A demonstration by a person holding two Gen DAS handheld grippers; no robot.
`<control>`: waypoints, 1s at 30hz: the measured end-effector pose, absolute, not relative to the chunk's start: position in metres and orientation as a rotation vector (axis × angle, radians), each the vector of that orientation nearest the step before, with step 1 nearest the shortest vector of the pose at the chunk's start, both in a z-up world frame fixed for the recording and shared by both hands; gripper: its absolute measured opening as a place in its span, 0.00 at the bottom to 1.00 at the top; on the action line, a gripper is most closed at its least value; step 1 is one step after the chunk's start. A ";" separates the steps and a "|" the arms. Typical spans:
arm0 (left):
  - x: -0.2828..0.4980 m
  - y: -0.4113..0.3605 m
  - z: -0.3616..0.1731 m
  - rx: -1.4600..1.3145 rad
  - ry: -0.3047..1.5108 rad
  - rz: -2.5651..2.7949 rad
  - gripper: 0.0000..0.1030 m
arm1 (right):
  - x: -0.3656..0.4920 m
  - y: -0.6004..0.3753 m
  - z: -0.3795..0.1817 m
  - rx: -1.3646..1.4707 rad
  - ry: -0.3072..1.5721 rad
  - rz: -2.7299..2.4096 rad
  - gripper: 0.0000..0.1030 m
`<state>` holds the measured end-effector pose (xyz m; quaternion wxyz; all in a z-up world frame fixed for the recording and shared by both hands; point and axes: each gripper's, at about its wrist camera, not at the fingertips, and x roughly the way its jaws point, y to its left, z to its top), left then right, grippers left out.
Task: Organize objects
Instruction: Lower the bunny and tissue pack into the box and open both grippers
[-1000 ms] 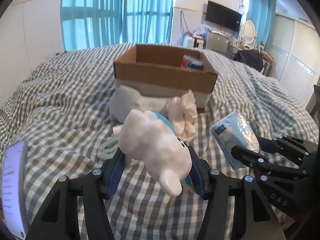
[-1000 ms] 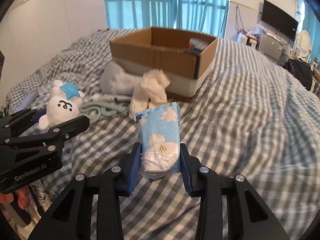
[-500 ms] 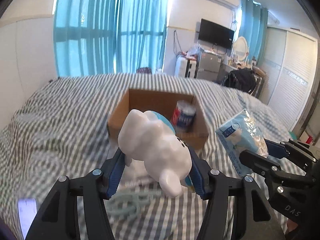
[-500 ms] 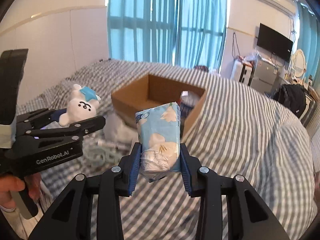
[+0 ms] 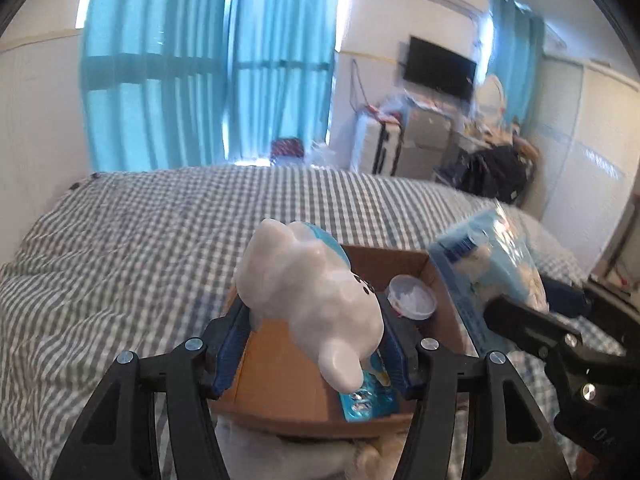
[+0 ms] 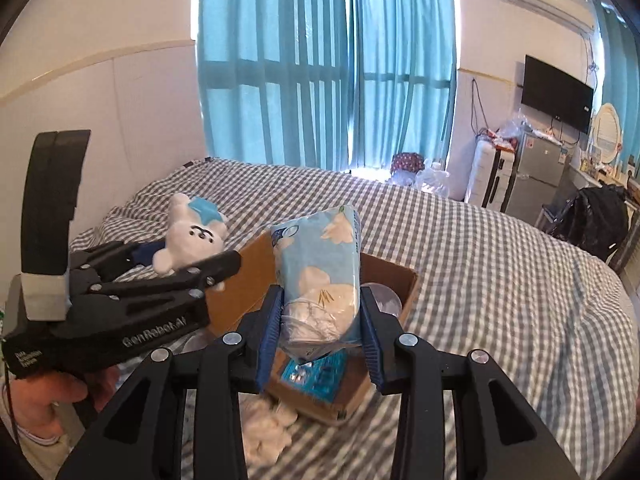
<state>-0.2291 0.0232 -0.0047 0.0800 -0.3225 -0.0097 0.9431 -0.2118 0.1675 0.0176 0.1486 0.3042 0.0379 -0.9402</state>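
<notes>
My left gripper (image 5: pixel 316 344) is shut on a white plush toy (image 5: pixel 312 296) with a blue star on its head, held in the air over the open cardboard box (image 5: pixel 280 396). In the right wrist view the same plush toy (image 6: pixel 192 240) shows in the left gripper (image 6: pixel 188 268) at the left. My right gripper (image 6: pixel 322 328) is shut on a light blue tissue pack (image 6: pixel 320 272), also above the cardboard box (image 6: pixel 236 284). That tissue pack (image 5: pixel 492 268) appears at the right of the left wrist view. Inside the box lie a clear round container (image 5: pixel 412 296) and a blue blister pack (image 5: pixel 368 400).
The box rests on a grey checked bed (image 6: pixel 500 280). White crumpled cloth (image 6: pixel 264 432) lies on the bed just before the box. Blue curtains (image 6: pixel 320 80), a wall television (image 6: pixel 556 92) and cluttered furniture stand beyond the bed. A hand (image 6: pixel 56 392) holds the left gripper.
Both grippers have risen and moved forward with their loads, from low over the bed in front of the box to above the box. The items on the bed dropped out of view.
</notes>
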 end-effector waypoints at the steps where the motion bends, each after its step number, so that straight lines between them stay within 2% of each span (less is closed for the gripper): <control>1: -0.236 0.025 -0.012 -0.979 -0.003 2.820 0.59 | -0.220 0.166 0.013 0.890 0.104 -2.698 0.35; 8: -0.267 0.026 -0.061 -1.087 0.057 2.769 0.59 | -0.261 0.162 -0.032 1.001 0.062 -2.646 0.35; 15: -0.275 0.025 -0.086 -1.131 0.114 2.743 0.59 | -0.271 0.164 -0.066 1.085 0.053 -2.615 0.37; 22: -0.269 0.029 -0.082 -1.138 0.092 2.711 0.62 | -0.266 0.172 -0.056 1.053 -0.006 -2.625 0.48; 25: -0.262 0.028 -0.072 -1.130 0.079 2.721 0.78 | -0.258 0.177 -0.043 1.012 -0.028 -2.661 0.61; 27: -0.255 0.028 -0.059 -1.102 0.088 2.758 0.89 | -0.250 0.180 -0.029 0.980 -0.045 -2.687 0.62; 30: -0.239 0.026 -0.037 -1.060 0.074 2.789 0.94 | -0.233 0.185 -0.006 0.937 -0.054 -2.722 0.68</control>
